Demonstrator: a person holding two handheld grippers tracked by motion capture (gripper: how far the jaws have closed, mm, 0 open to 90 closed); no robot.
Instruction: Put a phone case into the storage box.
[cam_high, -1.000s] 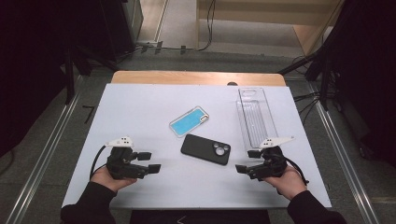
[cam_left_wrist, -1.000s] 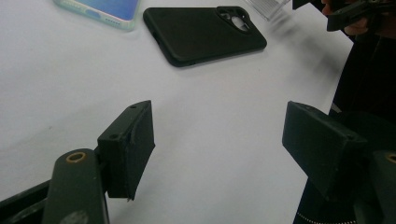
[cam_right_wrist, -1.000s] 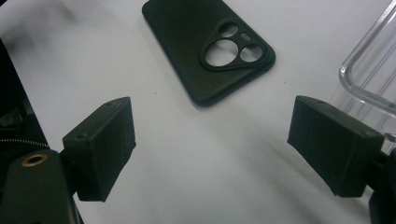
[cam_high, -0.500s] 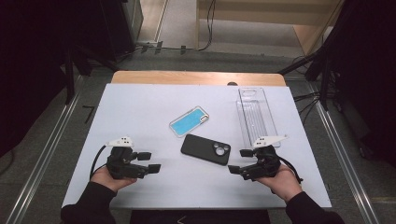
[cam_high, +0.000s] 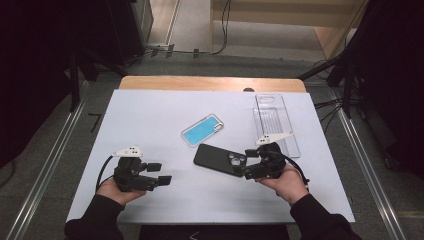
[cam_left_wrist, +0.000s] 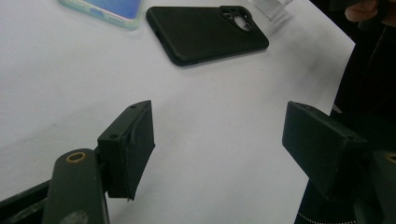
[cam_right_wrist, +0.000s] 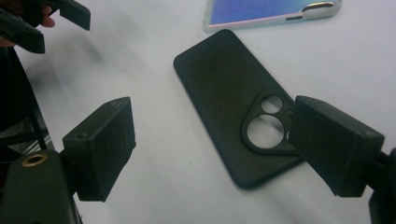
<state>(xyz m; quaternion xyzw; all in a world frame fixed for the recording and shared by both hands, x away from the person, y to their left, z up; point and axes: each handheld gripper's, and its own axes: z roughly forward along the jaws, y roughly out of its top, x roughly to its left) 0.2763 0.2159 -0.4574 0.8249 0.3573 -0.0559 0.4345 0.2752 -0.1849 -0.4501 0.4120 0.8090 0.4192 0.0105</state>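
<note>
the right tongs (cam_high: 251, 164), jaws spread, sit at the camera-hole end of the flat black rubbery phone case (cam_high: 221, 159). its long axis runs away toward the left tongs (cam_high: 159, 173), also spread and well apart from it.

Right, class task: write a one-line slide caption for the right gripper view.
Open right gripper poised at the camera-cutout end of a black phone case on the white table.

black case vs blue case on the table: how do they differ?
The black case is matte and dark; the blue case has a blue middle and a pale, glossy rim. The black case lies nearer the person, right by the right hand-held gripper; the blue case lies farther back, apart from both grippers. Both lie flat on the white table.
</note>
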